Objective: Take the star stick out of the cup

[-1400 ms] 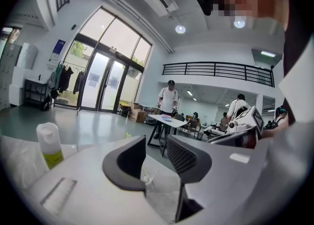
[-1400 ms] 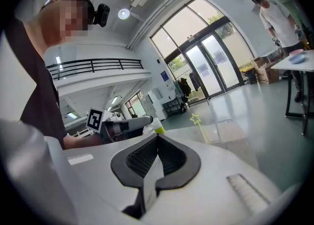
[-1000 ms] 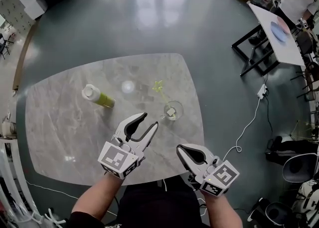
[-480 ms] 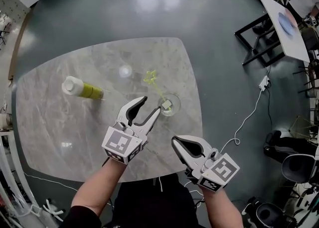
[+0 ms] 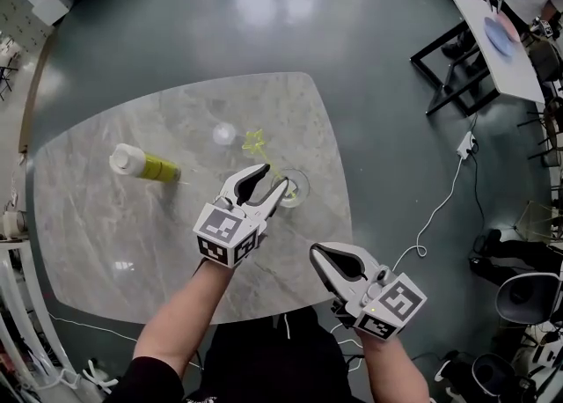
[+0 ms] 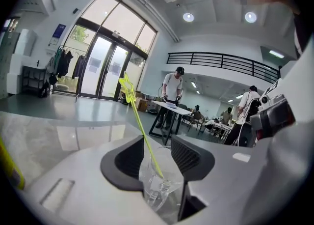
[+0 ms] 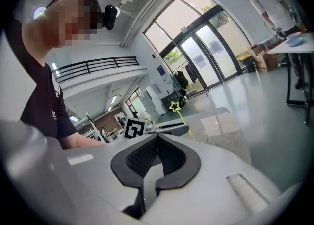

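Star stick point(image 6: 141, 126) leans in cup point(image 6: 164, 189), star uppermost.

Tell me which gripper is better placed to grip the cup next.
Left. The left gripper has its jaws, which have just been opening, either side of the cup holding the star stick. The right gripper sits well short, jaws together.

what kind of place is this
Most likely a big lab or workshop hall, not a home: tall glass doors, a railed upper gallery, and a person standing at a work table on a polished floor.
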Demonstrator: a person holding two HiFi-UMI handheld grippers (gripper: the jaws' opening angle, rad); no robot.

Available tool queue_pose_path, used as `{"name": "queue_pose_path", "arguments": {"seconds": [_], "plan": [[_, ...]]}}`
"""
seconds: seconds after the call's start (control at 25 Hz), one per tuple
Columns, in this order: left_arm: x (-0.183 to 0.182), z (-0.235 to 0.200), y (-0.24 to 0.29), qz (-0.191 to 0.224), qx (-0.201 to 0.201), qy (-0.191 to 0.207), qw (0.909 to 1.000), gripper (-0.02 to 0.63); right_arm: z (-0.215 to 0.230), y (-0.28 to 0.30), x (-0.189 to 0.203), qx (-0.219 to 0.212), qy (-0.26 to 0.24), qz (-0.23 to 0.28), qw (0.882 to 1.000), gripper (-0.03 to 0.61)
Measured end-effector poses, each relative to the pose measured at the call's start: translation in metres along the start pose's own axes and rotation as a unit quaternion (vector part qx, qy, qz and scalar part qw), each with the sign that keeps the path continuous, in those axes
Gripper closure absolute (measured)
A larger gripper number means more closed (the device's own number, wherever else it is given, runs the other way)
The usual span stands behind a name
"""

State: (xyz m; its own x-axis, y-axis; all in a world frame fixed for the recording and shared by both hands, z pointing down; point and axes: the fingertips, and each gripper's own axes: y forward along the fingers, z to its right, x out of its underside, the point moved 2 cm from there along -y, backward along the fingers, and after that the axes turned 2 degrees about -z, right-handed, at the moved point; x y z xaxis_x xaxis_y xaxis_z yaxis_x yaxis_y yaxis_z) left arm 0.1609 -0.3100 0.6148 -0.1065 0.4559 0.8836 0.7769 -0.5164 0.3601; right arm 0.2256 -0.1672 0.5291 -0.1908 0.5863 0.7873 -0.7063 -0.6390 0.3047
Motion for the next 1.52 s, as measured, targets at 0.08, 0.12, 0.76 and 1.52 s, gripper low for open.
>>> {"name": "queue_pose_path", "arguments": {"seconds": [0.08, 0.12, 0.76, 1.52], "plan": [[0.003, -0.003, 0.006, -0.011, -0.005, 0.0, 0.9999, 0.462, 0.001, -0.007, -0.003, 0.008, 0.004, 0.007, 1.0, 0.565], [0.004, -0.005, 0.008, -0.016, -0.007, -0.006, 0.9998, 0.469, -0.001, -0.01, -0.005, 0.011, 0.006, 0.01, 1.0, 0.565], [-0.011, -0.015, 0.011, -0.016, -0.005, -0.085, 0.9962, 0.598, -0.023, -0.075, -0.021, 0.059, -0.005, 0.025, 0.998, 0.565], [-0.109, 0.033, -0.092, 0.046, -0.051, 0.027, 0.9973, 0.598, -0.041, -0.072, -0.043, 0.03, -0.031, 0.048, 0.998, 0.565]]}}
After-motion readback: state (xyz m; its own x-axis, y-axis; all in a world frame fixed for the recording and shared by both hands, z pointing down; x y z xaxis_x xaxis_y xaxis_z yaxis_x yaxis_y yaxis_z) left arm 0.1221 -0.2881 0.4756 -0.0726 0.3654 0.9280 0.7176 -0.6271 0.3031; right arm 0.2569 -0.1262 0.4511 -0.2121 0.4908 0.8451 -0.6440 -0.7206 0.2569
